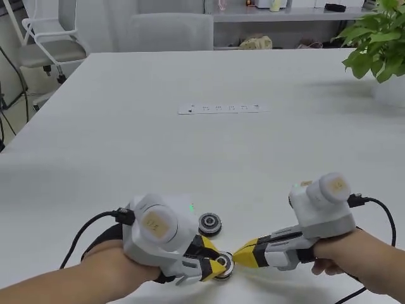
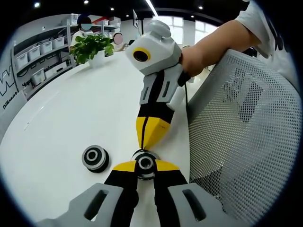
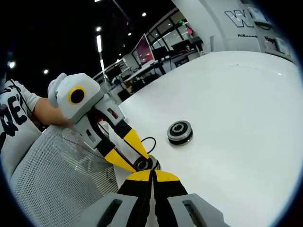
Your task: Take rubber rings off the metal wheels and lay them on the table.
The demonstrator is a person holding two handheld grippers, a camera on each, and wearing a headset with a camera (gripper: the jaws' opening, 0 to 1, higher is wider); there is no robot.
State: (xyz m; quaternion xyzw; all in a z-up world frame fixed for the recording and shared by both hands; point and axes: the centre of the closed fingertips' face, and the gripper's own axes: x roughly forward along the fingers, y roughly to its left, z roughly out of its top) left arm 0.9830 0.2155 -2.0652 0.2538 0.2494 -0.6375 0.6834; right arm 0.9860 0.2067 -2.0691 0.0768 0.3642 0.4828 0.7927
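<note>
A small metal wheel (image 1: 223, 264) with a black rubber ring sits between the yellow jaw tips of my left gripper (image 1: 221, 265), just above the table's near edge. In the left gripper view the jaws of that gripper (image 2: 145, 166) close on both sides of the wheel (image 2: 145, 162). My right gripper (image 1: 236, 258) comes in from the right with its jaws shut. Its tip (image 3: 152, 173) touches the rim of the held wheel (image 3: 141, 164); whether it pinches the ring I cannot tell. A second wheel (image 1: 209, 223) with its ring on lies flat on the table just beyond.
A white socket strip (image 1: 219, 108) lies mid-table. A potted plant (image 1: 373, 38) stands at the far right corner. Chairs (image 1: 171, 30) stand behind the table, and a mesh chair back (image 2: 246, 123) is close to my left gripper. Cables trail from both grippers.
</note>
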